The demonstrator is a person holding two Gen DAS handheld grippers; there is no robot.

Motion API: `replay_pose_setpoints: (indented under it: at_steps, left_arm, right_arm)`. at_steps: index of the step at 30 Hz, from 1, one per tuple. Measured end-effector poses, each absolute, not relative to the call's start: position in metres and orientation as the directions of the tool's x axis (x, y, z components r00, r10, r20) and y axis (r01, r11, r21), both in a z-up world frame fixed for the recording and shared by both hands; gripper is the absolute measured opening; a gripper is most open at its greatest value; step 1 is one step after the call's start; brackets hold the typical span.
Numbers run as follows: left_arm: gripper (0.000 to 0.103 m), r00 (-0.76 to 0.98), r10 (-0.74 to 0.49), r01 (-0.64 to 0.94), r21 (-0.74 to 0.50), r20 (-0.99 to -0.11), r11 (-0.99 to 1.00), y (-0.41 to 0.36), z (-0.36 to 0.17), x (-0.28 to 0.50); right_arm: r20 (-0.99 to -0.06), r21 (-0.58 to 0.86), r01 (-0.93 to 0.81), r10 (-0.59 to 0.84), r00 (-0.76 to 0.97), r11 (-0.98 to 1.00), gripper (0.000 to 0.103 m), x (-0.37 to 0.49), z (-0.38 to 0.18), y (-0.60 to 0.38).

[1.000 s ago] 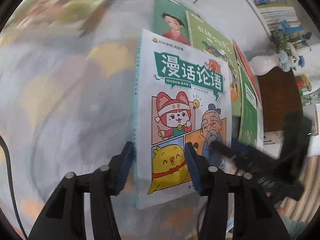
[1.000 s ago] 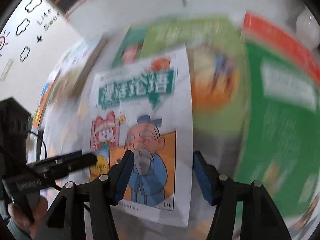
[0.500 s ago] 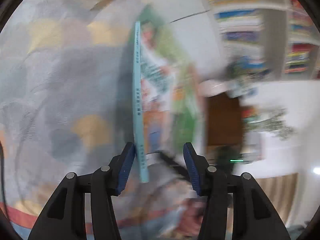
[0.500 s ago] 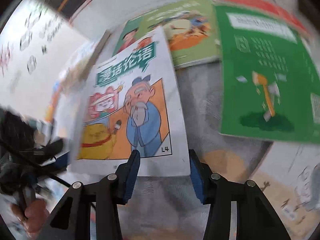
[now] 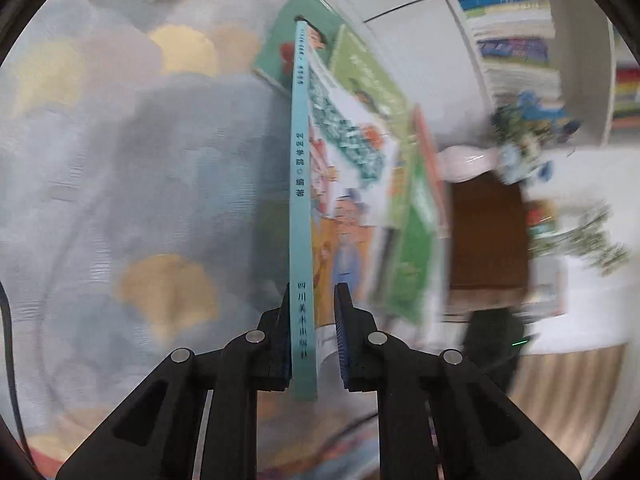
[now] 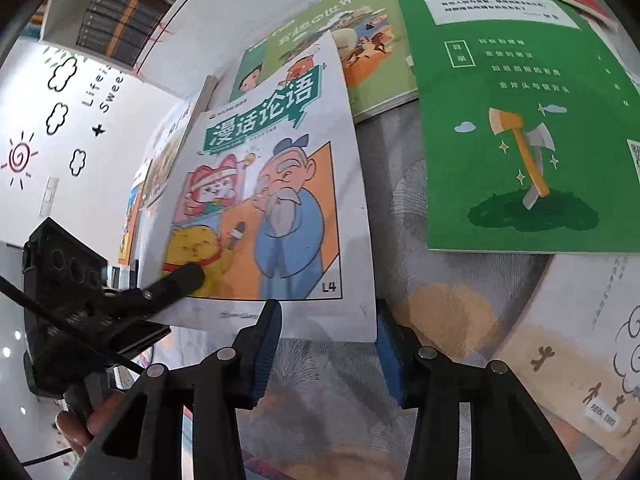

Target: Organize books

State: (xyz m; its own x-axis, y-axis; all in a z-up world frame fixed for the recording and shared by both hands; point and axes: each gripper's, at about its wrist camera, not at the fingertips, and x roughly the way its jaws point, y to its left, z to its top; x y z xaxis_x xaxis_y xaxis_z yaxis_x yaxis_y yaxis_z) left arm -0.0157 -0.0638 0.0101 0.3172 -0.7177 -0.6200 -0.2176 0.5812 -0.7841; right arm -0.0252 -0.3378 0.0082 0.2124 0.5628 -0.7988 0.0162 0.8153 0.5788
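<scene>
A: Paperback [image 6: 276,184], thin and light, is tilting up off the patterned cloth [image 6: 400,184] in the middle of the right wrist frame, its cartoon cover facing that camera.

B: And in the left wrist view it is showing edge-on, the pale blue spine [image 5: 301,184] running up the centre of the frame. The left gripper [image 5: 311,334] is closing its pads on the lower end of that spine, one on each face of the book.

A: Pages are looking floppy to me; the cover is bowing a little. Gripping at the spine seems wise, since that is the stiffest part, and the glossy cover may be slipping under a weak pinch.

B: The right gripper [image 6: 326,354] is sitting with its fingers apart, holding nothing, just below the book's bottom edge.

A: Further out, a green booklet [image 6: 516,128] with an axe picture is lying flat at the upper right of the right wrist frame, and a lighter green book [image 6: 360,52] is lying above the paperback, partly behind it.

B: Shelves of books [image 5: 512,40] are showing blurred at the upper right of the left wrist frame.
</scene>
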Motion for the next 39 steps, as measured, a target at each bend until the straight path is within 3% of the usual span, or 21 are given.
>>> replay_pose_setpoints:
  at_steps: [3, 4, 7, 11, 13, 15, 16, 19, 21, 25, 30, 35, 39]
  left_arm:
    - [0.012, 0.31, -0.805, -0.257, -0.859, -0.506, 0.442, -0.06, 0.008, -0.008]
    - [0.012, 0.312, -0.832, -0.256, -0.884, -0.459, 0.392, -0.055, 0.01, -0.004]
    - [0.012, 0.286, -0.857, -0.235, -0.899, -0.428, 0.37, -0.049, 0.019, 0.007]
    - [0.012, 0.232, -0.895, -0.236, -0.915, -0.381, 0.329, -0.044, 0.018, 0.019]
    - [0.012, 0.201, -0.899, -0.234, -0.91, -0.389, 0.341, -0.042, 0.017, 0.023]
    - [0.012, 0.174, -0.894, -0.228, -0.9, -0.414, 0.372, -0.037, 0.018, 0.025]
    - [0.012, 0.158, -0.875, -0.208, -0.882, -0.458, 0.423, -0.035, 0.019, 0.027]
    - [0.012, 0.131, -0.774, -0.091, -0.785, -0.619, 0.613, -0.036, 0.032, 0.035]
    - [0.012, 0.148, -0.703, 0.035, -0.706, -0.696, 0.707, -0.039, 0.048, 0.032]
    - [0.012, 0.202, -0.658, 0.199, -0.628, -0.725, 0.752, -0.039, 0.081, 0.028]
    - [0.019, 0.28, -0.703, 0.236, -0.663, -0.653, 0.71, 0.003, 0.113, 0.035]
    - [0.019, 0.407, -0.665, 0.228, -0.635, -0.626, 0.738, 0.061, 0.138, 0.053]
    - [0.02, 0.484, -0.605, 0.146, -0.624, -0.632, 0.768, 0.114, 0.128, 0.075]
  right_arm:
    - [-0.793, 0.6, 0.073, 0.58, 0.188, 0.797, 0.053, -0.017, 0.011, -0.345]
    - [-0.78, 0.621, 0.109, 0.599, 0.18, 0.776, 0.06, -0.015, 0.012, -0.349]
    - [-0.697, 0.717, 0.211, 0.678, 0.235, 0.664, 0.081, -0.01, 0.015, -0.367]
    - [-0.605, 0.792, 0.328, 0.735, 0.306, 0.515, 0.083, -0.002, -0.006, -0.376]
    - [-0.56, 0.818, 0.357, 0.764, 0.319, 0.451, 0.074, 0.003, -0.017, -0.365]
    - [-0.515, 0.846, 0.349, 0.788, 0.338, 0.403, 0.046, 0.005, -0.02, -0.353]
    - [-0.505, 0.853, 0.343, 0.79, 0.347, 0.395, 0.044, 0.005, -0.019, -0.346]
    - [-0.601, 0.799, 0.299, 0.708, 0.371, 0.521, 0.033, 0.002, 0.002, -0.332]
    - [-0.677, 0.731, 0.233, 0.637, 0.369, 0.642, 0.032, 0.007, 0.02, -0.323]
    - [-0.813, 0.47, 0.006, 0.431, 0.392, 0.882, 0.032, -0.001, 0.073, -0.27]
    - [-0.81, 0.39, -0.116, 0.4, 0.43, 0.914, 0.032, -0.004, 0.114, -0.227]
    - [-0.77, 0.393, -0.21, 0.445, 0.457, 0.895, 0.033, 0.035, 0.143, -0.171]
    - [-0.744, 0.417, -0.279, 0.501, 0.441, 0.865, 0.034, 0.08, 0.142, -0.124]
